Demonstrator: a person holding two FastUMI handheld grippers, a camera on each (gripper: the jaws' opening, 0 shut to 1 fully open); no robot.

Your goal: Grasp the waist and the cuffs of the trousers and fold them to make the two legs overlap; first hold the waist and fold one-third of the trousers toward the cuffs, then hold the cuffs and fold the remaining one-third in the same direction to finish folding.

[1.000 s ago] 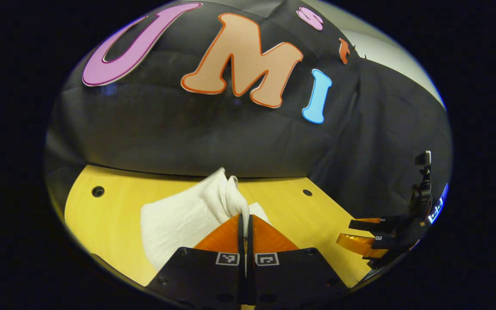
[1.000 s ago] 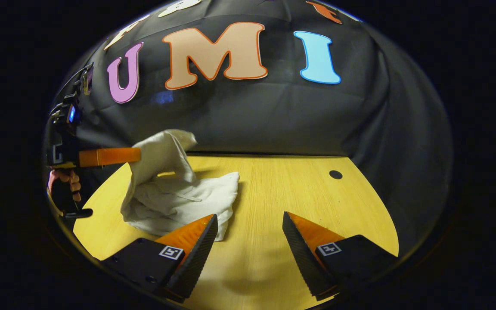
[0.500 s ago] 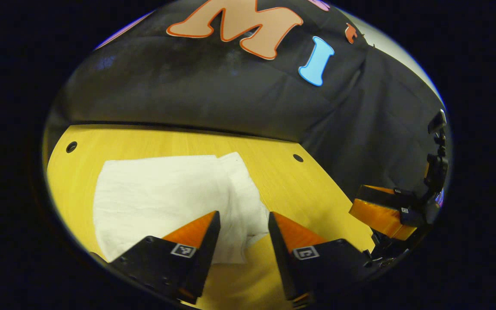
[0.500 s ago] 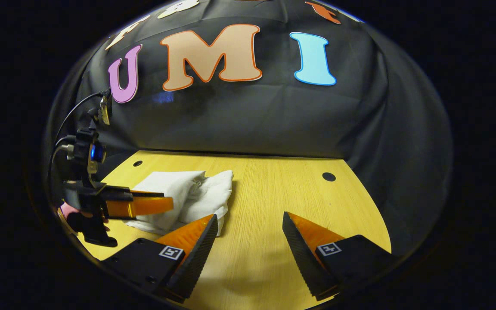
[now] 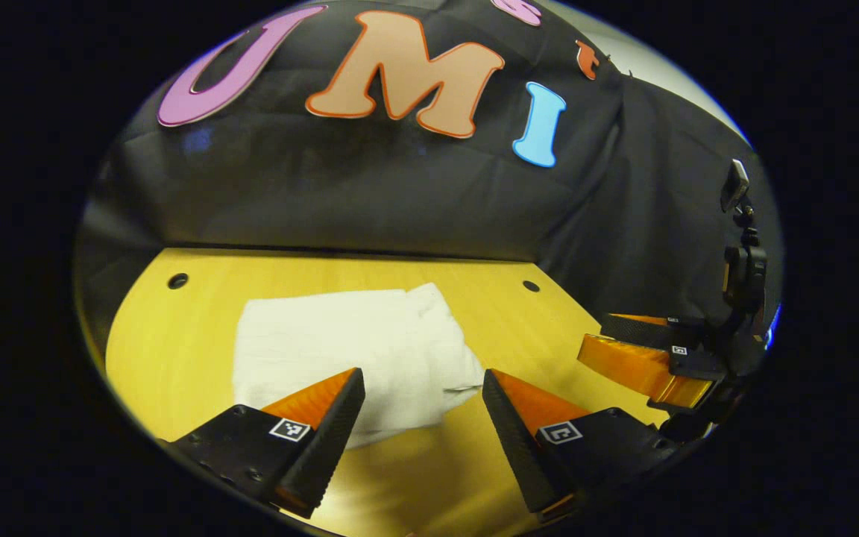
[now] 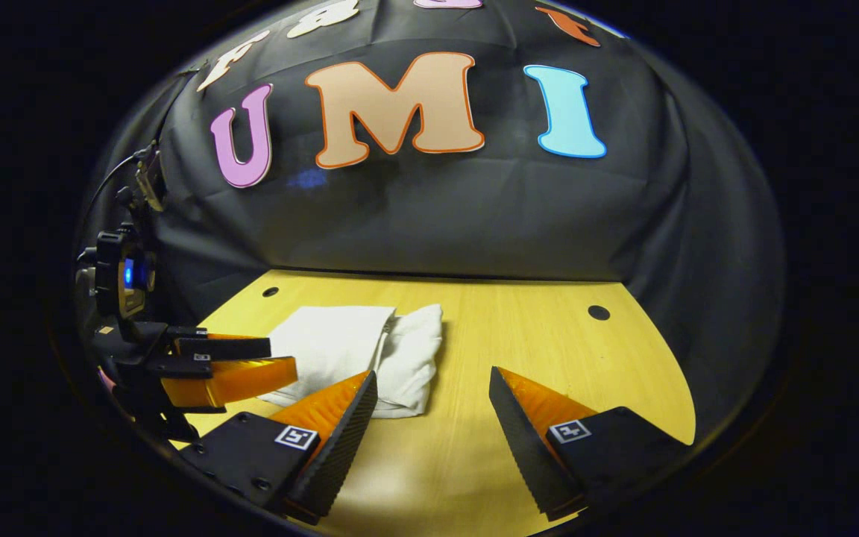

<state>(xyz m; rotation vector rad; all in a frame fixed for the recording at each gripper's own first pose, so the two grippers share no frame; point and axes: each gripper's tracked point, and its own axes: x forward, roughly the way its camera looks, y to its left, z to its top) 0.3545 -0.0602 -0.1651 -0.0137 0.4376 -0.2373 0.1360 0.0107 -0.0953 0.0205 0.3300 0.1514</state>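
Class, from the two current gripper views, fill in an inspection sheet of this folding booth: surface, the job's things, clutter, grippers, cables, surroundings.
Surface: yellow wooden table with small round holes.
Job's things: white trousers lie folded in a compact bundle on the table, held by neither gripper.
Clutter: nothing seen.
Grippers: left gripper open, its fingers either side of the bundle's near edge; right gripper open over bare table, the bundle to its left.
Cables: thin cable at the left gripper's camera mount, seen in the right gripper view.
Surroundings: black cloth wall behind the table.
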